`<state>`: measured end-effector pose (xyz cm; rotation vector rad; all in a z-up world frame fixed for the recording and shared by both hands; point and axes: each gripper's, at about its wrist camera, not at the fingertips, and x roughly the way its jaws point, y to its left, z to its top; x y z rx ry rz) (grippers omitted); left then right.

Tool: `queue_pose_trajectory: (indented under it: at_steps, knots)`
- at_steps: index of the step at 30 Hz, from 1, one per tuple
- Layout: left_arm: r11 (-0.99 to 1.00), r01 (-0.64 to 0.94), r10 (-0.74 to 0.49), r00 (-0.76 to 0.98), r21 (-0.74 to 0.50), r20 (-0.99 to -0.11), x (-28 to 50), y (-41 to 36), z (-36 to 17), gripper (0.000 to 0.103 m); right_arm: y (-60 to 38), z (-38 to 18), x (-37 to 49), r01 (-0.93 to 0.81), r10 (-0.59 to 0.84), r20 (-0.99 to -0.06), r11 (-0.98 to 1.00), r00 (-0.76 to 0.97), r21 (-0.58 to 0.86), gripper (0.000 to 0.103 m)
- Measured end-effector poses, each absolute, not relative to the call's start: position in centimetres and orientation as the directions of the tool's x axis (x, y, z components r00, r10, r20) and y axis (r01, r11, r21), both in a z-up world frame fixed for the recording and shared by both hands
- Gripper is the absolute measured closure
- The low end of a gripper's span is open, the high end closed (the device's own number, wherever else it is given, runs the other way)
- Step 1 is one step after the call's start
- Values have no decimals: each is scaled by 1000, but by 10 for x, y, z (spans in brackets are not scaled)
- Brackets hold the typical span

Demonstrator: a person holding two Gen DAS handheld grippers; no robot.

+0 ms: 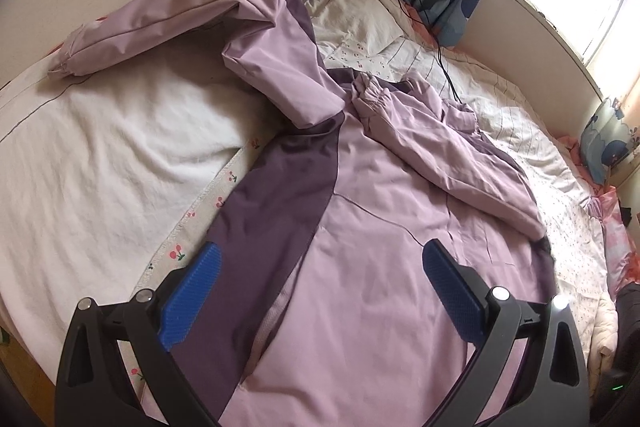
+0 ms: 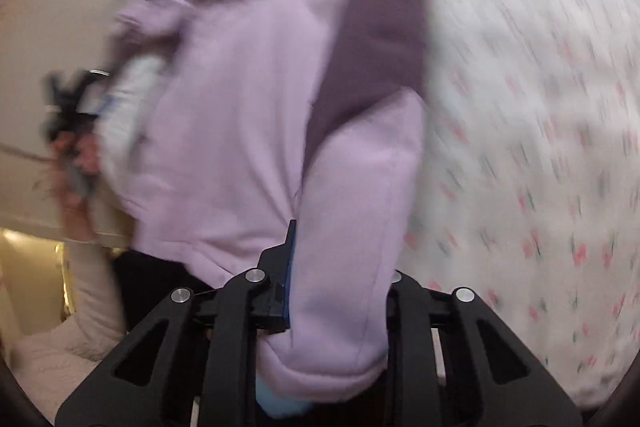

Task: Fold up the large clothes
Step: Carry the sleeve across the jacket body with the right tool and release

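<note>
The bed carries the lilac jacket, spread across its middle, one sleeve flung toward the wall. The jacket looks padded, soft and floppy, probably light but bulky; seams and cuffs likely offer the firmest holds. The left gripper hangs spread above the jacket's body, gripping nothing. The right gripper is clenched on a jacket fold.
</note>
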<state>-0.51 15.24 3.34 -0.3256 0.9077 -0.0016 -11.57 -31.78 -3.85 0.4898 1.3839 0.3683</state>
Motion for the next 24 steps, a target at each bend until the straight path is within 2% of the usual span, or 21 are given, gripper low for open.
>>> queue_pose_trajectory:
  at_steps: [1, 3, 5, 6, 7, 9, 12, 15, 16, 19, 21, 24]
  knots:
    - [953, -132, -135, 619, -272, -774, -4, 153, 33, 6, -332, -63, -121, 126, 546, -827, 819, 133, 561, 62]
    - [957, -136, -121, 616, -257, -779, -2, 155, 34, 6, -350, -77, -131, 229, 596, -779, 744, 196, 627, 59]
    - [956, -144, -116, 611, -254, -783, 0, 157, 32, 6, -358, -66, -143, 236, 639, -706, 668, 305, 706, 49]
    - [956, -144, -118, 608, -255, -785, 1, 158, 31, 6, -357, -64, -149, 233, 603, -739, 705, 301, 670, 49]
    - [957, -144, -116, 604, -251, -789, 2, 157, 30, 6, -347, -68, -152, 219, 523, -823, 795, 224, 565, 48]
    - [962, -137, -111, 595, -237, -796, 5, 153, 26, 6, -339, -66, -153, 191, 494, -851, 831, 176, 522, 48]
    - [969, -133, -92, 588, -208, -804, 6, 146, 21, 6, -348, -32, -161, 222, 385, -877, 864, 287, 452, 45]
    - [969, -126, -96, 600, -212, -794, 4, 146, 22, 6, -350, 16, -173, 302, 155, -898, 907, 411, 295, 36]
    - [965, -130, -104, 608, -227, -787, 3, 149, 24, 6, -347, 28, -173, 291, 147, -878, 907, 456, 303, 29]
    - [923, -171, -148, 667, -344, -730, -1, 174, 37, 6, -321, 63, -161, 199, 153, -791, 924, 592, 328, 20]
    - [868, -204, -184, 716, -454, -673, -7, 201, 44, 6, -296, 76, -134, 118, 166, -750, 944, 640, 309, 17]
    - [793, -260, -191, 753, -551, -630, -13, 234, 43, 6, -255, 79, -86, -31, 212, -704, 965, 678, 261, 17]
